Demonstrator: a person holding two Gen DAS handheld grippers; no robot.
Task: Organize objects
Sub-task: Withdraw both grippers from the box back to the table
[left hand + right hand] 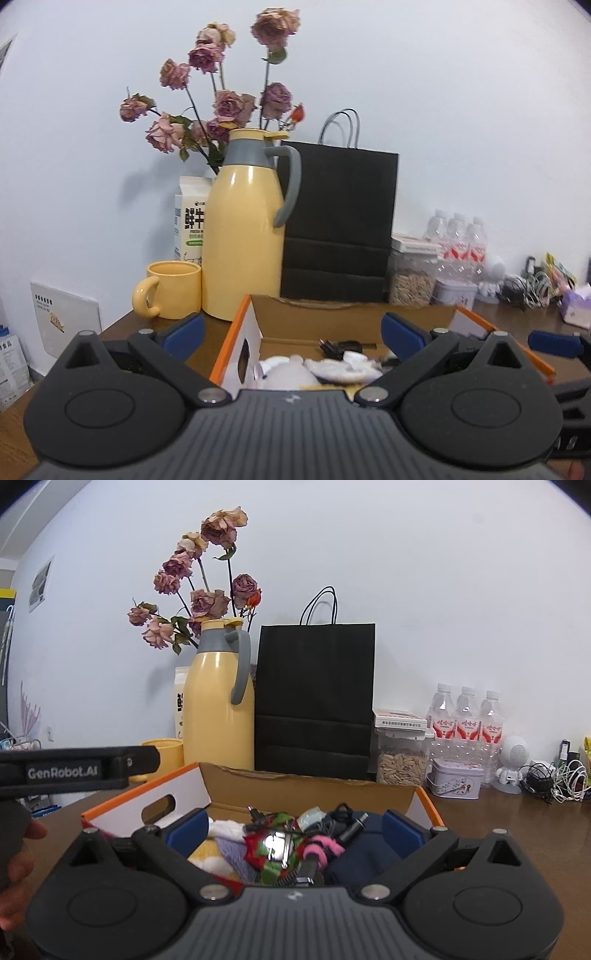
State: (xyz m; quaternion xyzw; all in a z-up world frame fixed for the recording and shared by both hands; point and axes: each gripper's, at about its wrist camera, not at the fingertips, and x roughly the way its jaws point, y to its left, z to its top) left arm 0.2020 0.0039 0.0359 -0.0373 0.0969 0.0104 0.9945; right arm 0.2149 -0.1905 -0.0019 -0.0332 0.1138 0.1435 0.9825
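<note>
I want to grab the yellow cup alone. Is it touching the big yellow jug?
Cannot tell. In the left wrist view the yellow cup overlaps the yellow jug, with no gap showing, but overlap alone does not prove contact.

A plain white wall (443, 572) rises behind the brown wooden table (517, 830).

Yellow jug (218, 705), black bag (314, 701), bottles (467, 716)

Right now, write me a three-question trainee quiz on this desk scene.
1. True or false: the yellow mug stands right of the yellow thermos.
2. What stands directly behind the cardboard box? A) black paper bag B) water bottles C) tin
3. Fill in: both the left gripper and the right gripper are ____.

Key: 1 false; 2 A; 3 open.
</note>
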